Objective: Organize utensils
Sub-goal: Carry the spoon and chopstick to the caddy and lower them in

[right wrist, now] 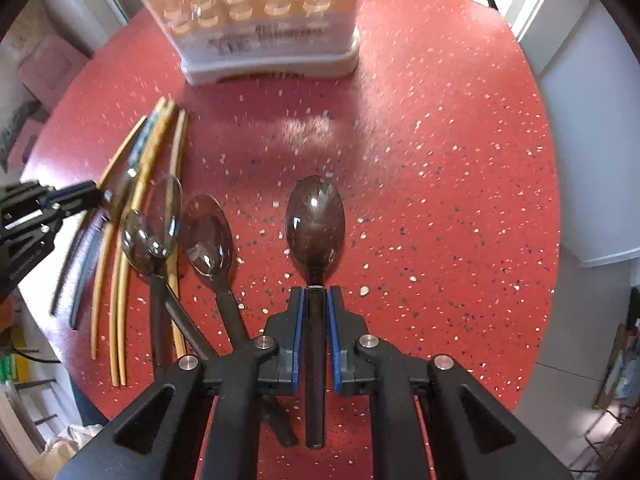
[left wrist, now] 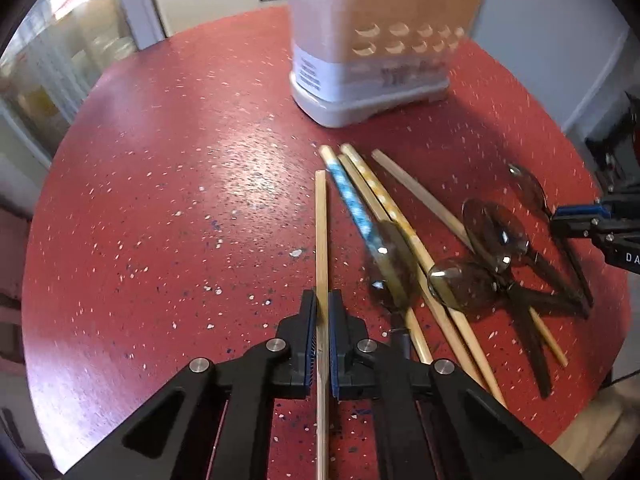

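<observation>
I am clenching my left gripper (left wrist: 323, 304) on a plain bamboo chopstick (left wrist: 321, 232) beside the remaining chopsticks, and my right gripper (right wrist: 316, 300) on a dark translucent plastic spoon (right wrist: 315, 220), both over the speckled red desk (right wrist: 440, 200), whose far edge is carrying the white-based utensil holder (right wrist: 272, 56).

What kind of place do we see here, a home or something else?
Probably an indoor break room or workroom rather than a home kitchen, hard to say. A round red speckled table holds a white and beige utensil holder; grey walls and a glass partition surround it.
</observation>
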### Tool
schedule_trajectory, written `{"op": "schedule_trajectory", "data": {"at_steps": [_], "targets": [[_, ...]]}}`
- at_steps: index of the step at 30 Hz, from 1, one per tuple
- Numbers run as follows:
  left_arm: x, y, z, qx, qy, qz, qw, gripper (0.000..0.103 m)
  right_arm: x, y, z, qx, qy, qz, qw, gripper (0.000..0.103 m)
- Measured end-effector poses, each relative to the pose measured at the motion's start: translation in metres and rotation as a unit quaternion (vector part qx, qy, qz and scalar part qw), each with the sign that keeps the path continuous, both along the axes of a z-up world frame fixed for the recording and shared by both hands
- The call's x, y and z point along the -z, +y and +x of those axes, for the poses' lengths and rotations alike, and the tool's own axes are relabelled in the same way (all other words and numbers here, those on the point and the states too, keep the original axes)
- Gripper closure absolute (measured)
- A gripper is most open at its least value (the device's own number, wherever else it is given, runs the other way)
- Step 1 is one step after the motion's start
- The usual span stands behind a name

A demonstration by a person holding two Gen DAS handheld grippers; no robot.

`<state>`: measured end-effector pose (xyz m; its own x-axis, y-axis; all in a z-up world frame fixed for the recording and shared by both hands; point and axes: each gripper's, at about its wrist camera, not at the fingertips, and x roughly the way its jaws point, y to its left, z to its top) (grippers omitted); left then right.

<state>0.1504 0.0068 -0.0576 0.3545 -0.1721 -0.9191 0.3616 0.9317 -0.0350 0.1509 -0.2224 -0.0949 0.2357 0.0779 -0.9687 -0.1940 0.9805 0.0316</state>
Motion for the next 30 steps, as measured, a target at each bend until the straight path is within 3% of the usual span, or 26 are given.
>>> {"op": "schedule_trajectory", "data": {"at_steps": [6,12,18,24,30], "targets": [[-0.029,0.019,-0.016,-0.048,-0.059,-0.065,0.9950,0.069,-0.041,-0.025,-0.014,0.003,-0.064,0.053,0.997,0.091],[-0.081,0.024,-0.026,-0.071,-0.126,-0.116,0.9827,0.069,-0.080,-0.035,-0.021,0.010,-0.119,0.105,0.987,0.091],[-0.145,0.026,-0.005,-0.091,-0.204,-0.170,0.9598,0.069,-0.132,-0.031,-0.001,0.011,-0.188,0.139,0.972,0.091],[-0.204,0.019,0.027,-0.094,-0.268,-0.195,0.9388,0.069,-0.175,-0.026,0.040,0.020,-0.243,0.165,0.956,0.091],[-0.234,0.008,0.074,-0.103,-0.306,-0.211,0.9227,0.069,-0.204,-0.010,0.089,0.006,-0.296,0.167,0.940,0.091]]}}
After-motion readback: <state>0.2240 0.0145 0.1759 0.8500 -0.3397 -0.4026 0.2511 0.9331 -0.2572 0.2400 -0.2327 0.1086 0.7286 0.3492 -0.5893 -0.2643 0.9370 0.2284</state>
